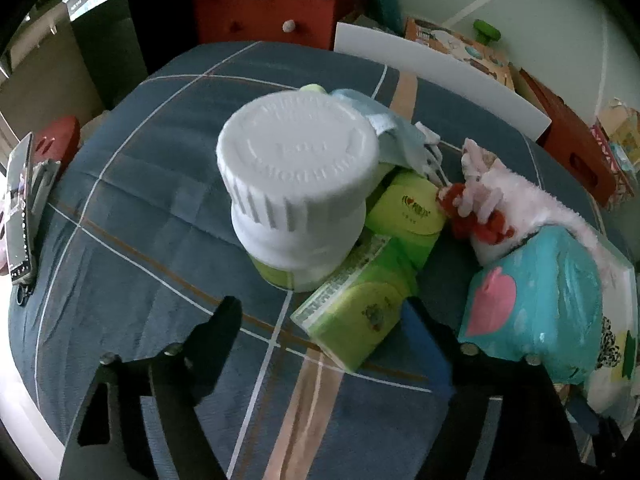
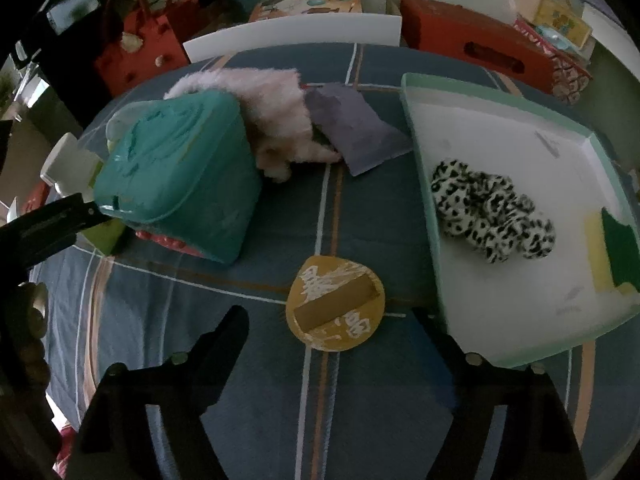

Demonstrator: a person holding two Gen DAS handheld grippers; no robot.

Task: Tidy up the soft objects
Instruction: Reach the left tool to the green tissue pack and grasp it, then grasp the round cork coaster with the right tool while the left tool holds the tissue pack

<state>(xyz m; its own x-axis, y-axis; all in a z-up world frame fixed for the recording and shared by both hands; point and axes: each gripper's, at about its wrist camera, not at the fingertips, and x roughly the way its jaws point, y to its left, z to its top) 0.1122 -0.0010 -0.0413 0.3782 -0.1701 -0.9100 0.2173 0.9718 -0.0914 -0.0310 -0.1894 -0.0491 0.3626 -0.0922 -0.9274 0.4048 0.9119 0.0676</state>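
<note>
In the left wrist view my left gripper (image 1: pixel 320 312) stands open over the blue checked cloth (image 1: pixel 160 240). A green tissue pack (image 1: pixel 352 320) lies between its fingers, close to the right one and apart from the left. Behind it stand a white bottle with a wide cap (image 1: pixel 296 168), a second green pack (image 1: pixel 408 208), a pink fluffy item (image 1: pixel 516 196) and a teal pack with a pink heart (image 1: pixel 532 304). In the right wrist view my right gripper (image 2: pixel 330 318) is open around a round yellow puff (image 2: pixel 336 304), with the pads not touching it. A mint-rimmed tray (image 2: pixel 420 152) holds a leopard scrunchie (image 2: pixel 492 208) and a sponge (image 2: pixel 616 248).
A purple cloth (image 2: pixel 356 132) lies beside the pink fluff (image 2: pixel 276 120) and teal pack (image 2: pixel 176 176). A phone (image 1: pixel 20 216) rests at the cloth's left edge. Red bags (image 1: pixel 272 4), a white board (image 1: pixel 440 76) and a red box (image 2: pixel 476 40) line the far side.
</note>
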